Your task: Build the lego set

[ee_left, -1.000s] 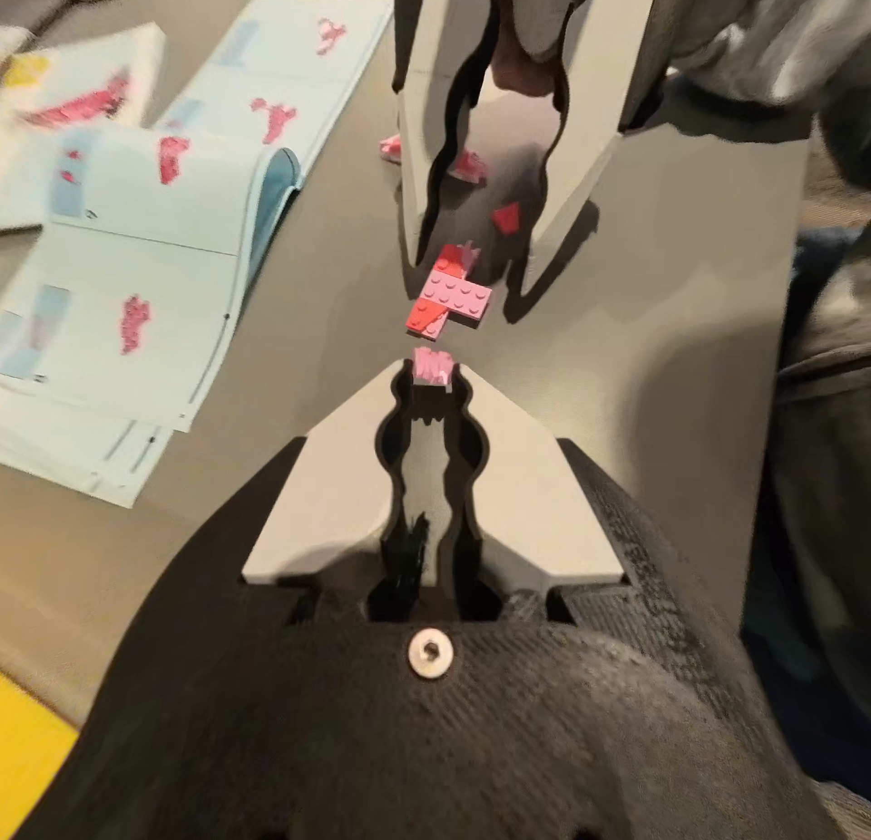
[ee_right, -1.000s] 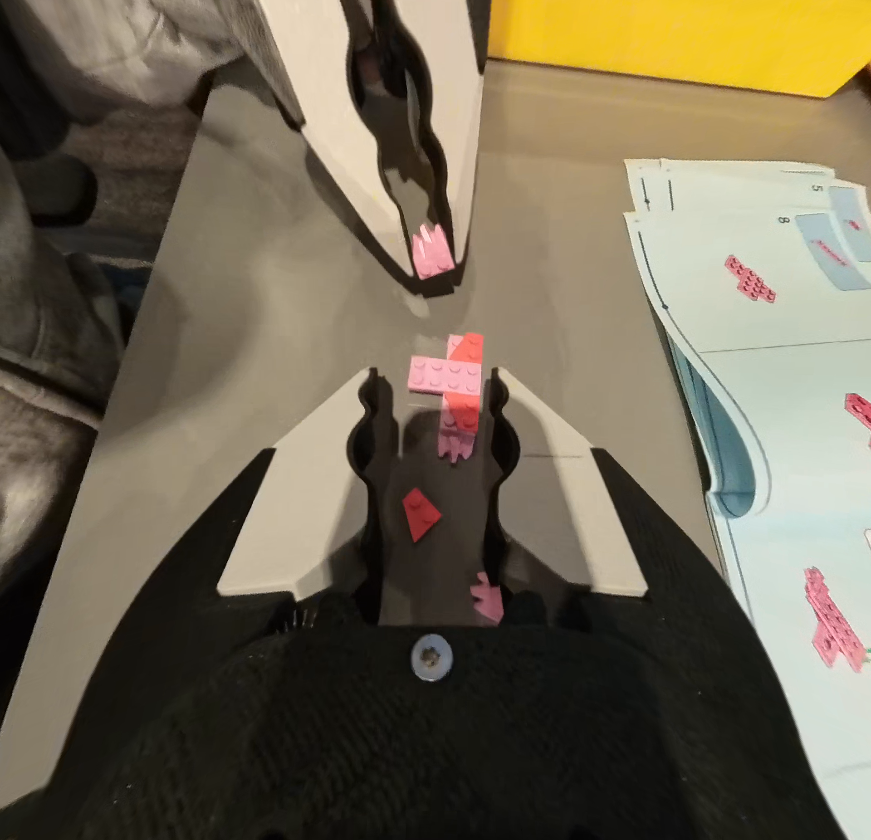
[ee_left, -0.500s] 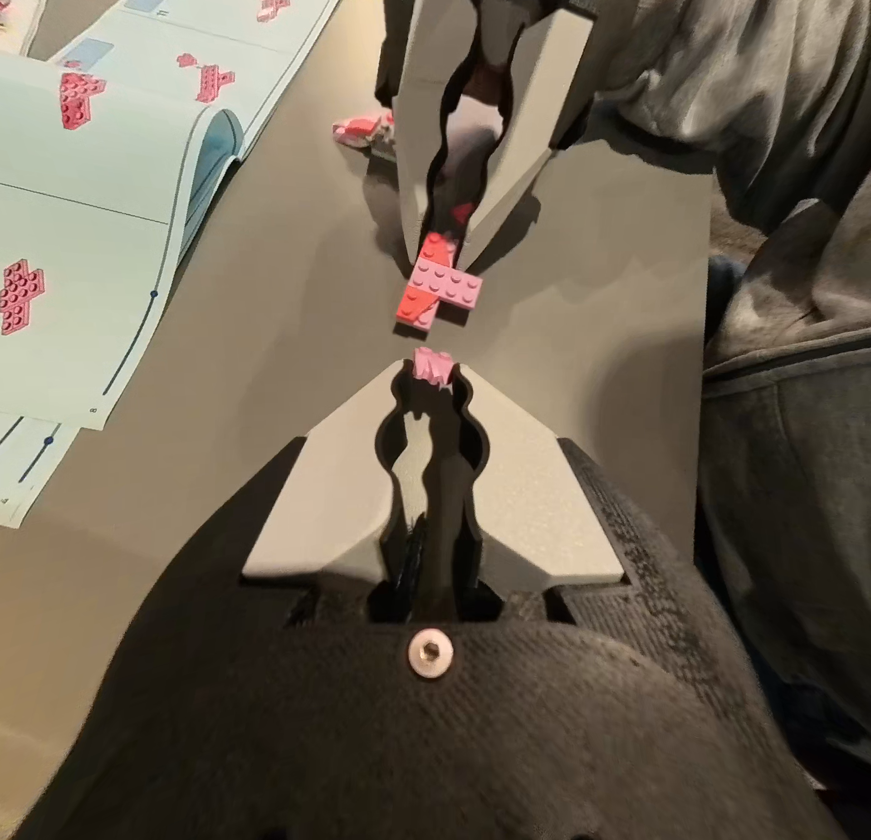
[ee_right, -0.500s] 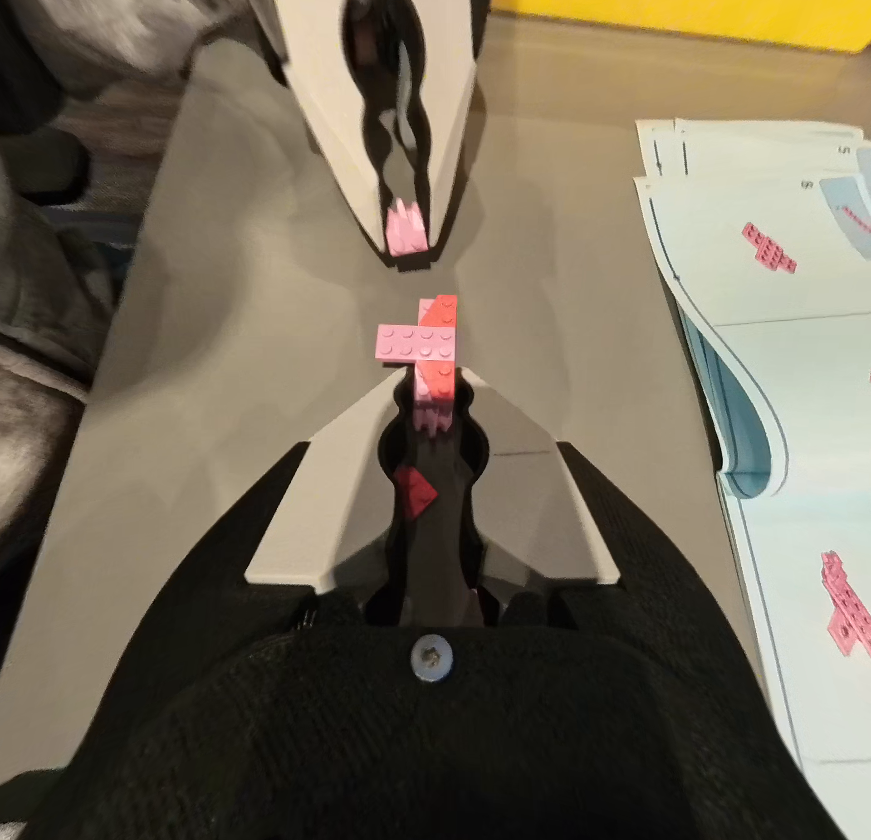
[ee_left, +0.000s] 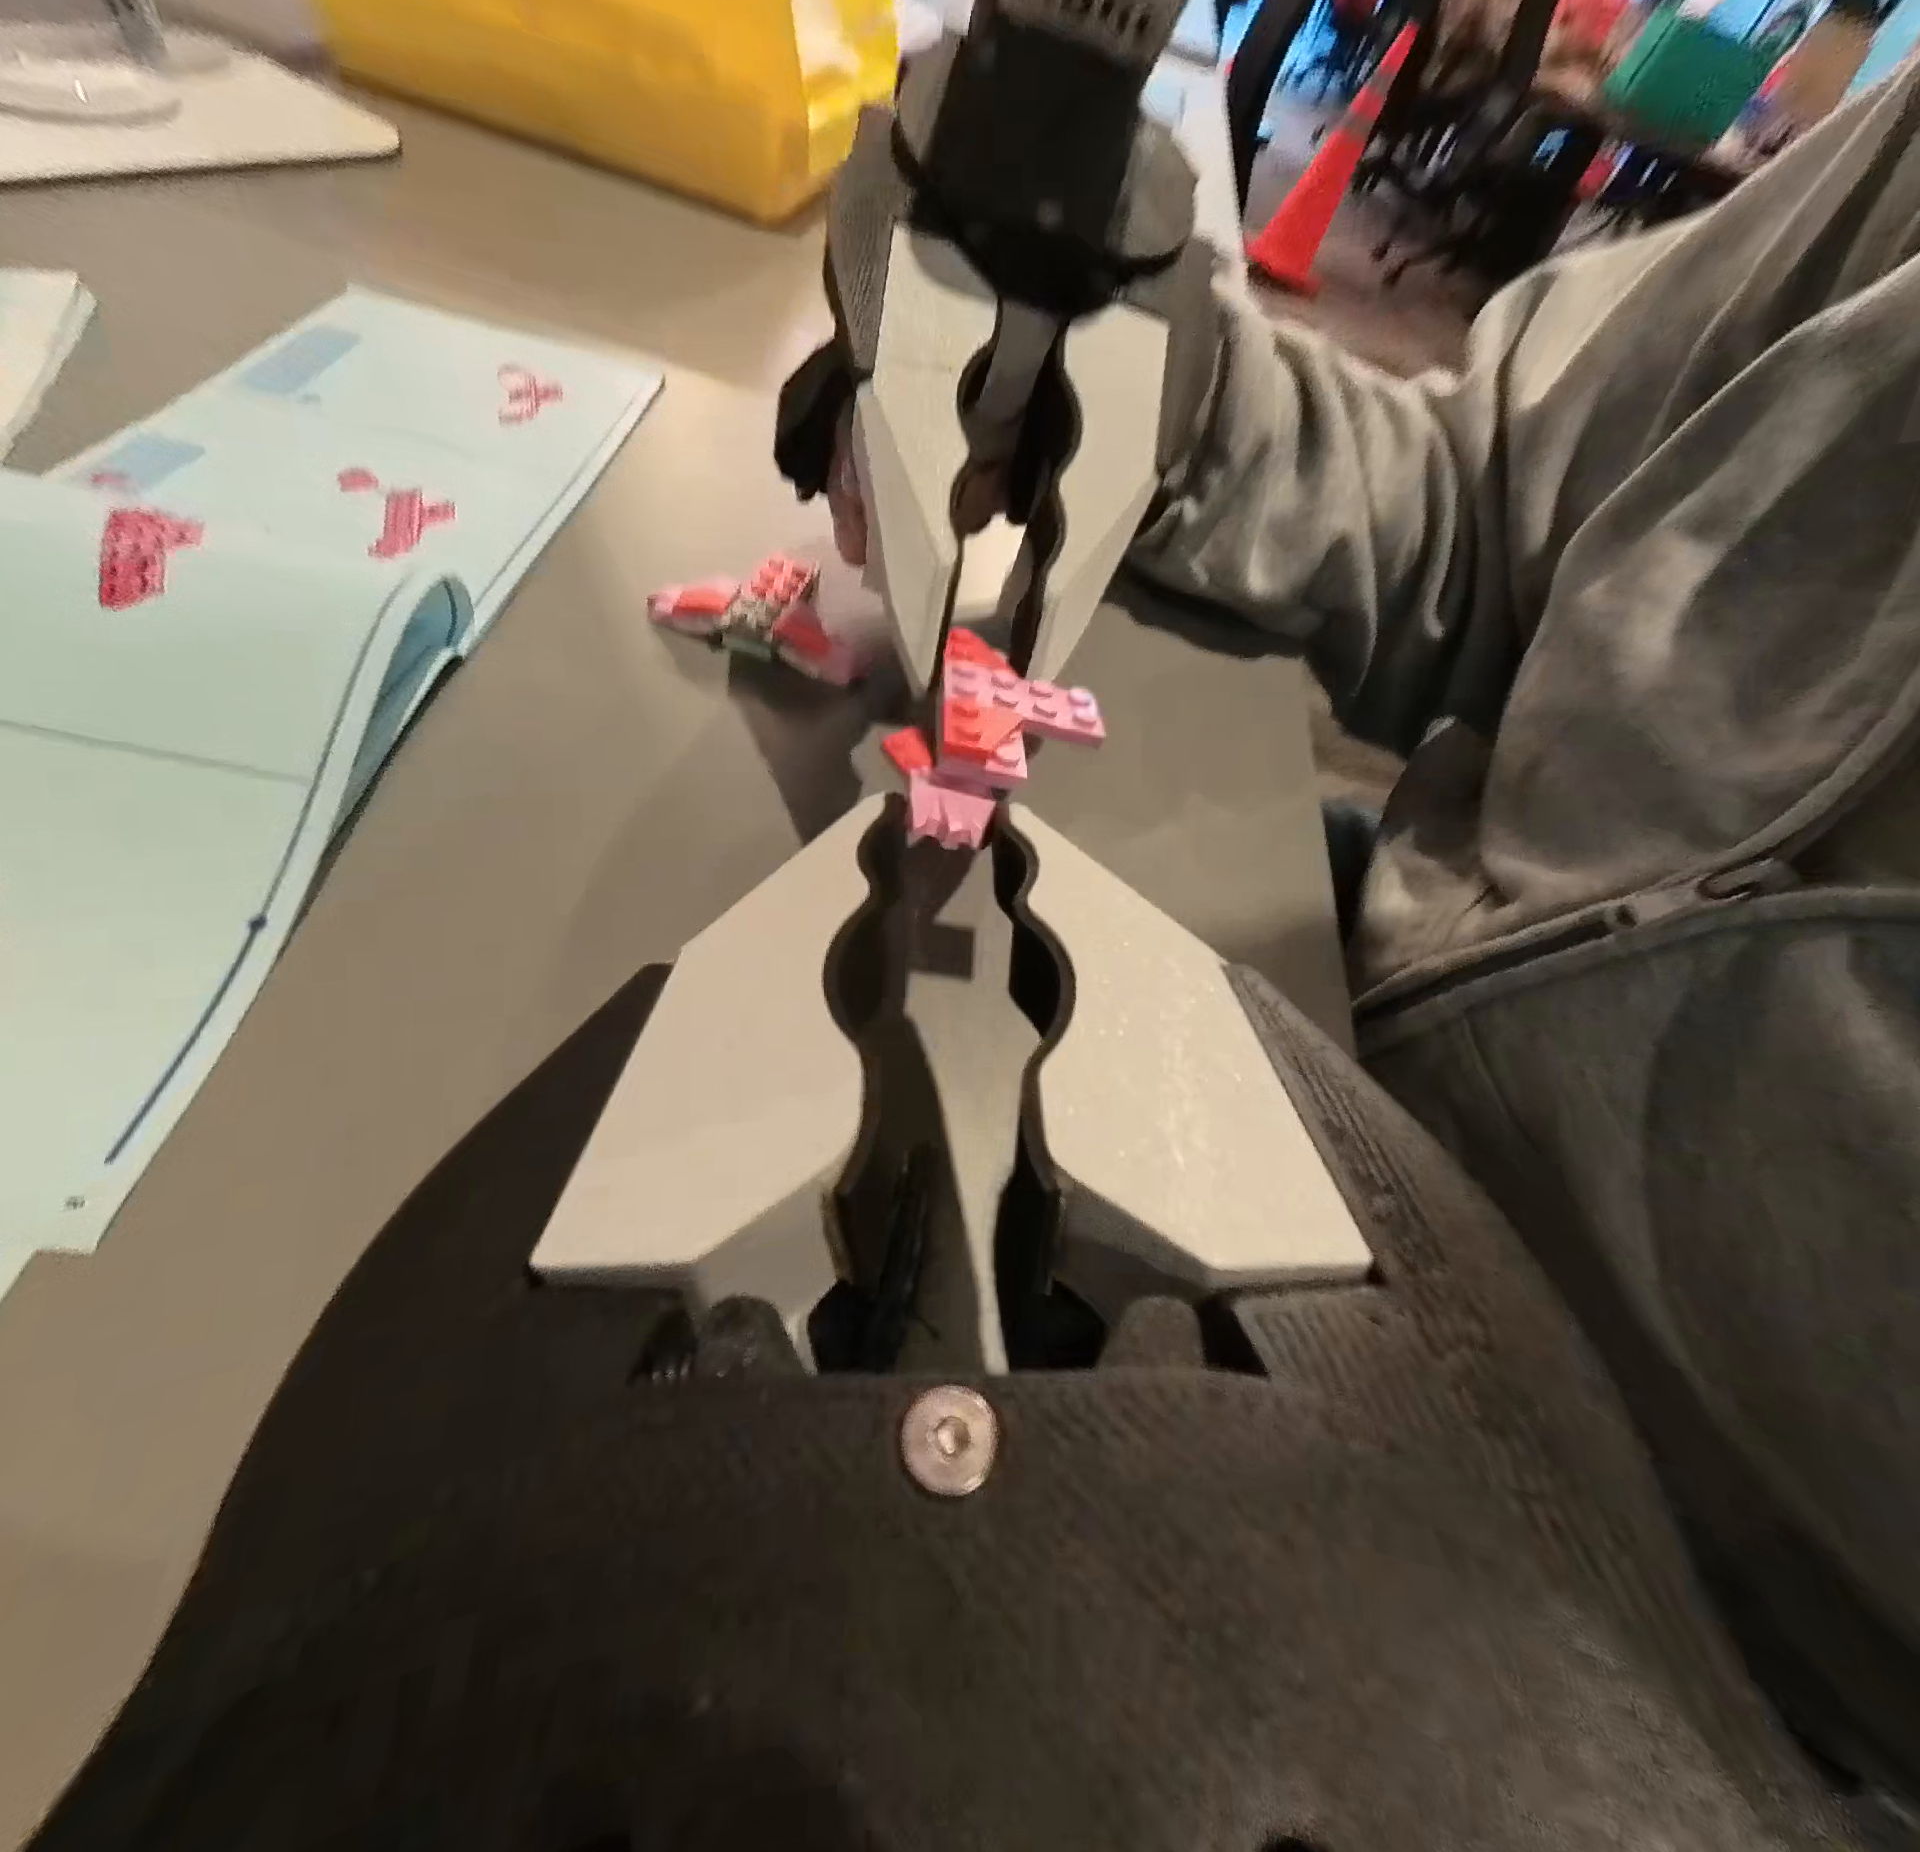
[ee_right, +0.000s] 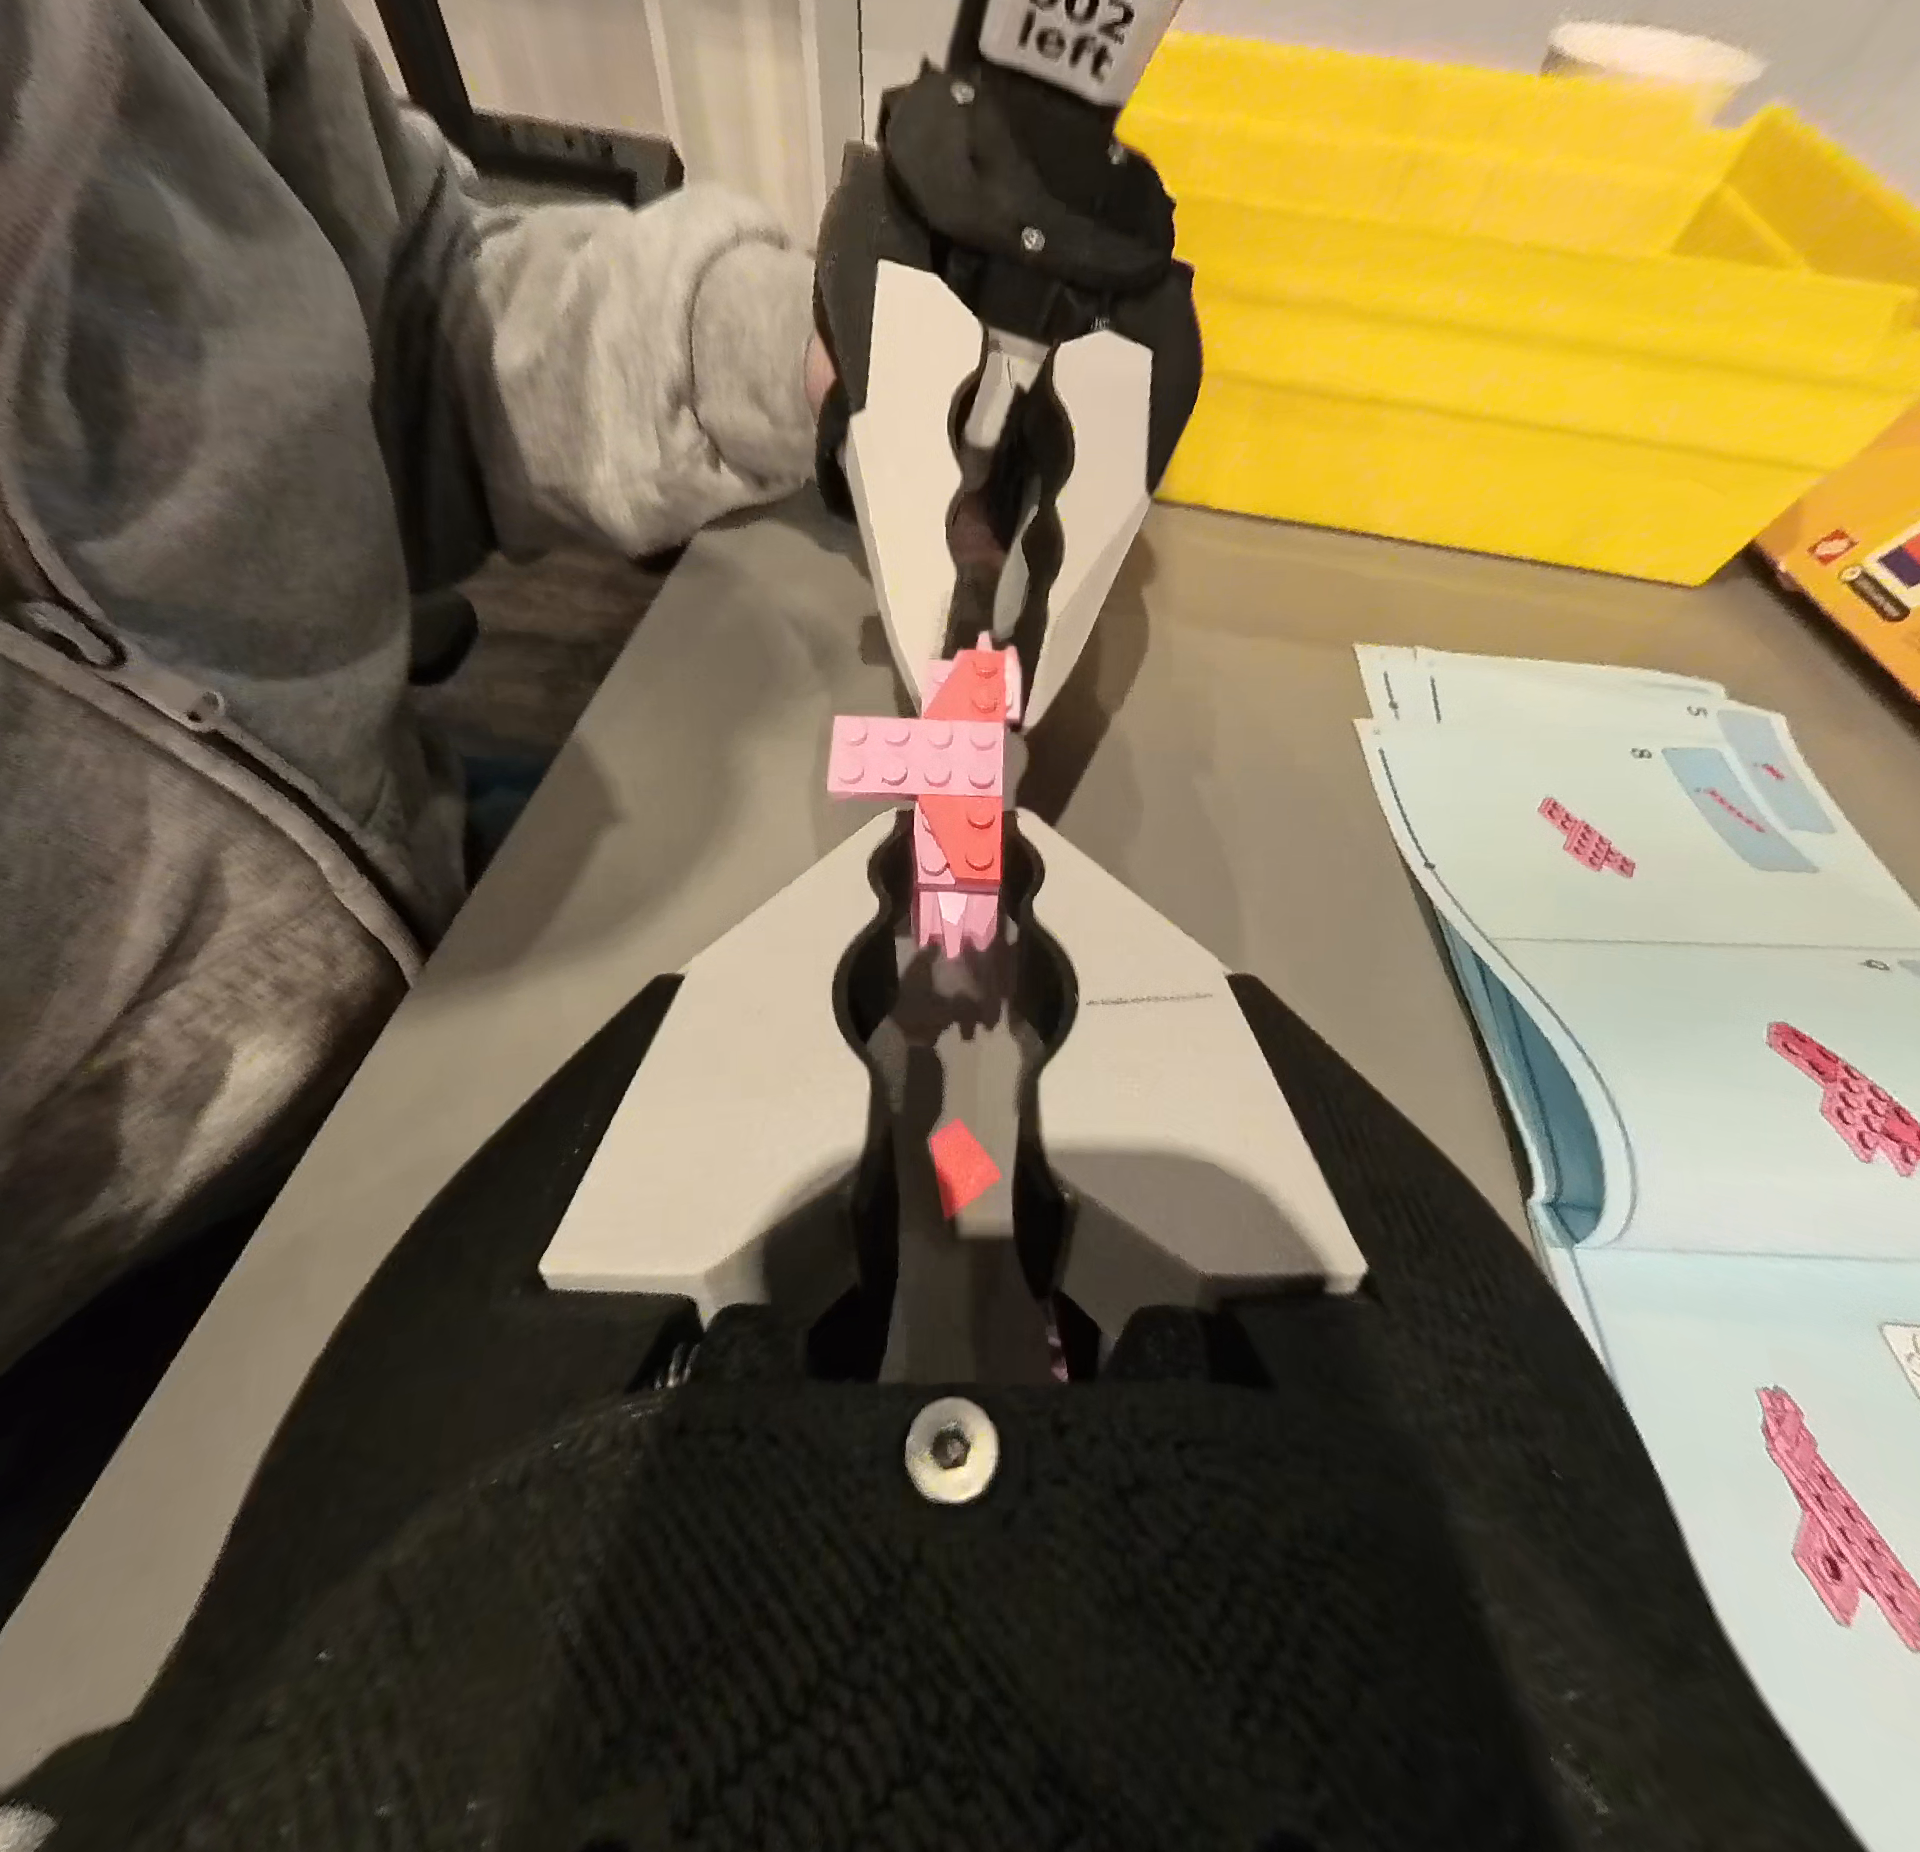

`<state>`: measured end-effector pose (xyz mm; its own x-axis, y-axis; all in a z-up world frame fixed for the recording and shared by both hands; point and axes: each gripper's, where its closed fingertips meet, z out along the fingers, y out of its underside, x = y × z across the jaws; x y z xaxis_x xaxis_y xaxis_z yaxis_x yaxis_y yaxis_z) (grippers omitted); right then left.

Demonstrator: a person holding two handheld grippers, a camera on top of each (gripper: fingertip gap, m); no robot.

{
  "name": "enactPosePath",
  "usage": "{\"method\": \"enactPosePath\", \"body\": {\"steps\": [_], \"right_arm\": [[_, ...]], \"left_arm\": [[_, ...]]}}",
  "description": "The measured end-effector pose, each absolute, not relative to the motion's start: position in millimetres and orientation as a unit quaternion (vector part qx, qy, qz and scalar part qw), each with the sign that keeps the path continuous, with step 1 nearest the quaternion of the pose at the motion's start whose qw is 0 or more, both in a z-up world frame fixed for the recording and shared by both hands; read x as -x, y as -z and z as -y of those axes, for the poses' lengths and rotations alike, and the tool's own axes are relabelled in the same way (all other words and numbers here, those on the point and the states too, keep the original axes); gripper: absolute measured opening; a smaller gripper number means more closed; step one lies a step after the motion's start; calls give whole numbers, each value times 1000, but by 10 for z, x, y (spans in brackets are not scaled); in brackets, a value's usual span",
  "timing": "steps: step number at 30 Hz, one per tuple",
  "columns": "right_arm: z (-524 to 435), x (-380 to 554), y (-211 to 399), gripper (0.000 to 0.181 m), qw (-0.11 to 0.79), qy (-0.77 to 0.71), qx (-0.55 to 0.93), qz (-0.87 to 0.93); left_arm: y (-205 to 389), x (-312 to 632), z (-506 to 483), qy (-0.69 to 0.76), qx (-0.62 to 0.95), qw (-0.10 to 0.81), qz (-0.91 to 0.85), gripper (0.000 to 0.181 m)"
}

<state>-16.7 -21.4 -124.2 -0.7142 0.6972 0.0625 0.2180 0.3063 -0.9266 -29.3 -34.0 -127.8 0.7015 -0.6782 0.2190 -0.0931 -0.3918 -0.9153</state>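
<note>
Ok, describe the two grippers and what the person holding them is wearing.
The left gripper and right gripper look alike: two pale grey wedge-shaped fingers with wavy black inner edges, set in a black textured body with a silver screw at the centre. The left gripper carries a white label on its black stem. The person wears a grey zip-up sweatshirt with long sleeves.

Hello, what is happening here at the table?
A person is building a small Lego model with two hand-held grippers. The right gripper is shut on one end of the pink and red assembly and holds it above the table. The left gripper is shut on a small pink piece and brings it against the other end. A red piece lies loose on the table, and an open booklet lies beside.
</note>
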Motion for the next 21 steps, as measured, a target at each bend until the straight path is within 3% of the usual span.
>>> {"method": "enactPosePath", "body": {"steps": [7,21], "right_arm": [[162,222,1325,15,267,-491,290,777],[187,242,1753,15,230,-397,316,830]], "left_arm": [[1147,318,308,316,761,518,-230,15],[1546,305,324,245,812,457,-267,15]]}}
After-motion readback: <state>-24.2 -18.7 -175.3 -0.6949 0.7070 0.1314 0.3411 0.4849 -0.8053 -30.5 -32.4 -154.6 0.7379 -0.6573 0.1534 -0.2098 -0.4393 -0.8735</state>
